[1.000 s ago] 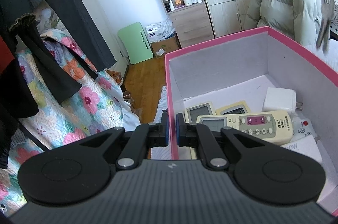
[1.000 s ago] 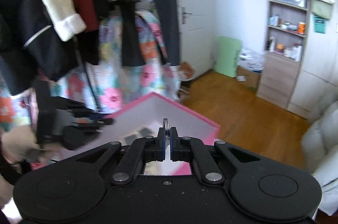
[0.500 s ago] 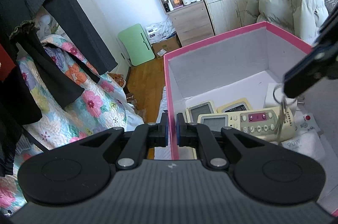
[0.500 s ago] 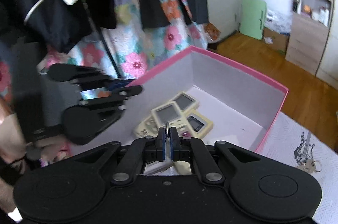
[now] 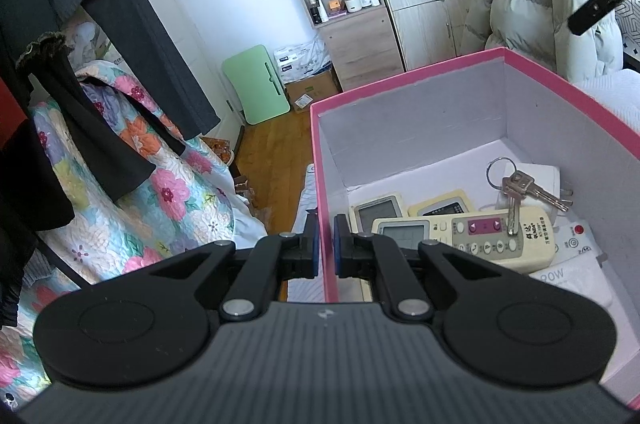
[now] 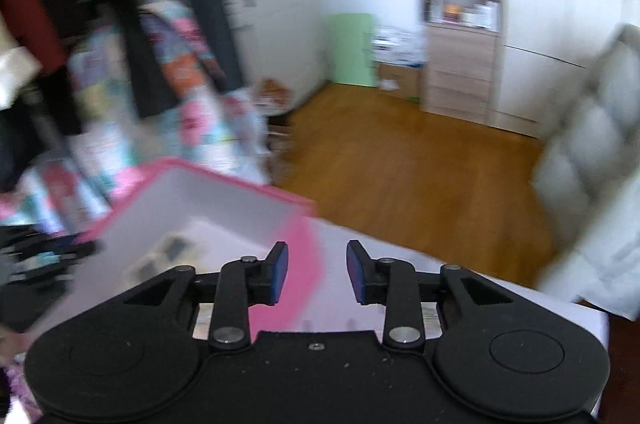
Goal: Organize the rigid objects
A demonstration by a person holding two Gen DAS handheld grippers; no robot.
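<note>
Bedroom clutter fills the background: dark clothes hang over a floral quilt (image 5: 132,176), and shelves of bottles stand against the far wall beyond a wooden floor. Nearest is a pink box (image 5: 404,84) with pale inner walls, the landmark for everything else. The left gripper (image 5: 324,248) pinches the box's near wall, one finger outside and one inside, its jaws narrow on the cardboard. Inside the box, keys (image 5: 524,186) on a ring lie across a cream remote (image 5: 468,238), with two smaller remotes (image 5: 378,210) just behind it and a white charger (image 5: 532,180) under the keys toward the right wall. The right gripper (image 6: 316,272) hangs above the box's right rim with its fingers (image 6: 278,272) wide apart and nothing between them; this view is blurred. The keys look delivered, so the step in hand is probably clearing the right gripper away. Doing it well likely means lifting straight up, clear of the rim, while the left grip holds the box steady so the contents do not slide. Readable writing is sparse: "90W" on a white item at the box's near right corner, and small Chinese characters on the cream remote, too small to make out.
</note>
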